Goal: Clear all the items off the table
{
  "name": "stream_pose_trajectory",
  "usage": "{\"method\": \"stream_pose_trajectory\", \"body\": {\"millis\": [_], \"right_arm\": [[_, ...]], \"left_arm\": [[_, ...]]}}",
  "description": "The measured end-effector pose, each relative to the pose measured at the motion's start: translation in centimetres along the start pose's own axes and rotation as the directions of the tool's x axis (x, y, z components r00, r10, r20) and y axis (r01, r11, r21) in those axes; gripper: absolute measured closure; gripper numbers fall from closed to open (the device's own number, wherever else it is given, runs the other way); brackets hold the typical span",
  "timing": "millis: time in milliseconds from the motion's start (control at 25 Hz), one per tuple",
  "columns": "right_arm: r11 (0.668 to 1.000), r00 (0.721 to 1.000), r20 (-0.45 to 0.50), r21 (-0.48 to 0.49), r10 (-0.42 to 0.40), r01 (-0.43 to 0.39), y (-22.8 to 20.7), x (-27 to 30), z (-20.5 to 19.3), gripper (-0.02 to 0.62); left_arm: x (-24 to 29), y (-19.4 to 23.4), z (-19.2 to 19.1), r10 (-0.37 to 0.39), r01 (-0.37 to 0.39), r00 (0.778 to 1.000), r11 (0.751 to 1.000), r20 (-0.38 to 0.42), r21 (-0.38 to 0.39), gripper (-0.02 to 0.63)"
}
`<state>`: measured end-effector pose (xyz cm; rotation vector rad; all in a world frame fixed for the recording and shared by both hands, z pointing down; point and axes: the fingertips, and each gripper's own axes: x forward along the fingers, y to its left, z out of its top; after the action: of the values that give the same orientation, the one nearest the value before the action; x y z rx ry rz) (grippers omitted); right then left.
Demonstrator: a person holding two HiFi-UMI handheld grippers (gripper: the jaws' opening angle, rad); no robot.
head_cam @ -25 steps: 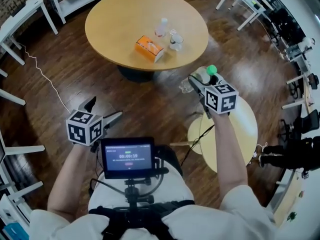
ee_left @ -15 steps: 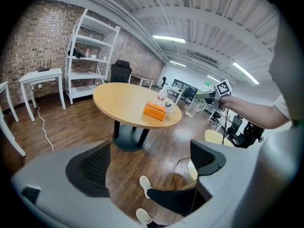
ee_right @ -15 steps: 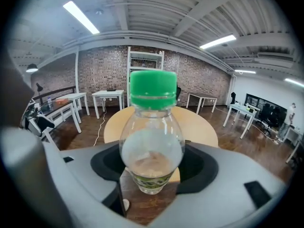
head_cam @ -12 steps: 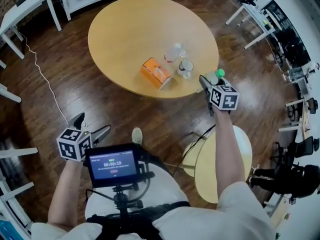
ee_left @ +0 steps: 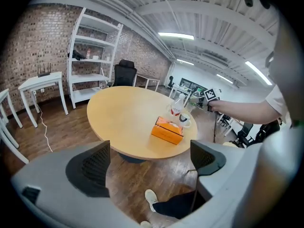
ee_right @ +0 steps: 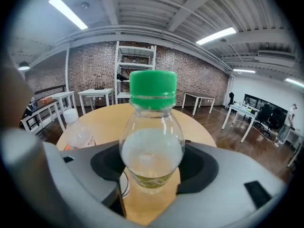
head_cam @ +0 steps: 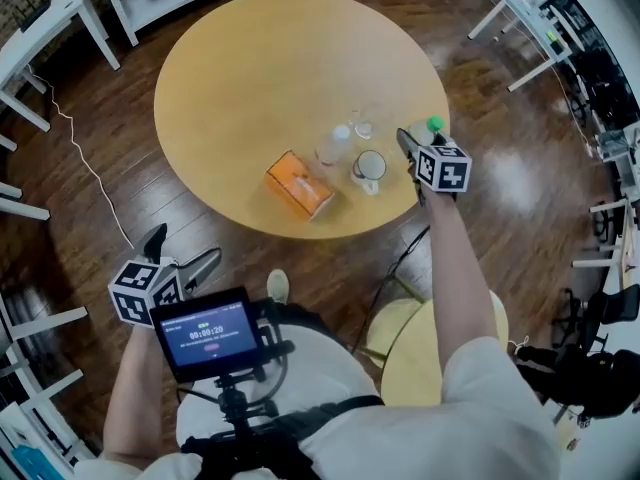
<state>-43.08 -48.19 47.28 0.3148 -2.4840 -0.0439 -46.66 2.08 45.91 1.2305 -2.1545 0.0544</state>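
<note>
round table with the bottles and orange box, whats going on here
A person holds a gripper in each hand. The right gripper is shut on a clear green-capped bottle at the right edge of the round table. The left gripper is open and empty, over the floor short of the table. On the table sit an orange box, a mug, a white-capped bottle and a glass.

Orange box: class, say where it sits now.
In the head view the orange box lies at the near edge of the round table, left of the mug and white-capped bottle.
</note>
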Motion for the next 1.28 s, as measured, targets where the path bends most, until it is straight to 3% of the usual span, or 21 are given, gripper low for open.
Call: {"method": "stream_pose_trajectory", "body": {"millis": [240, 560, 760, 960, 1160, 1280], "right_arm": [[0.998, 0.997, -0.034, 0.011, 0.063, -0.063, 0.7, 3.9, -2.5, 0.288], [0.995, 0.995, -0.03, -0.033, 0.096, -0.097, 1.9, 4.3, -3.1, 0.275], [0.993, 0.992, -0.037, -0.018, 0.119, -0.12, 2.1, 4.3, -3.8, 0.225], [0.993, 0.993, -0.033, -0.031, 0.11, -0.111, 1.8, 3.3, -3.8, 0.166], [0.996, 0.997, -0.023, -0.052, 0.073, -0.074, 1.4, 1.0, -3.8, 0.166], [0.999, 0.999, 0.008, -0.014, 0.034, -0.034, 0.9, -1.1, -3.9, 0.166]], "left_arm": [[3.5, -0.4, 1.7, -0.001, 0.001, 1.0, 1.0, -0.027, 0.008, 0.078], [7.4, -1.6, 3.0, -0.045, 0.046, 0.997, 0.999, -0.065, 0.024, 0.08], [8.8, -2.1, 4.4, -0.07, 0.072, 0.995, 0.997, -0.07, 0.032, 0.08], [9.0, -2.1, 4.9, -0.071, 0.073, 0.996, 0.997, -0.061, 0.032, 0.08], [8.9, -2.1, 4.9, -0.083, 0.085, 0.995, 0.996, -0.059, 0.035, 0.079], [9.0, -2.3, 4.7, -0.104, 0.106, 0.993, 0.993, -0.053, 0.047, 0.078]]}}
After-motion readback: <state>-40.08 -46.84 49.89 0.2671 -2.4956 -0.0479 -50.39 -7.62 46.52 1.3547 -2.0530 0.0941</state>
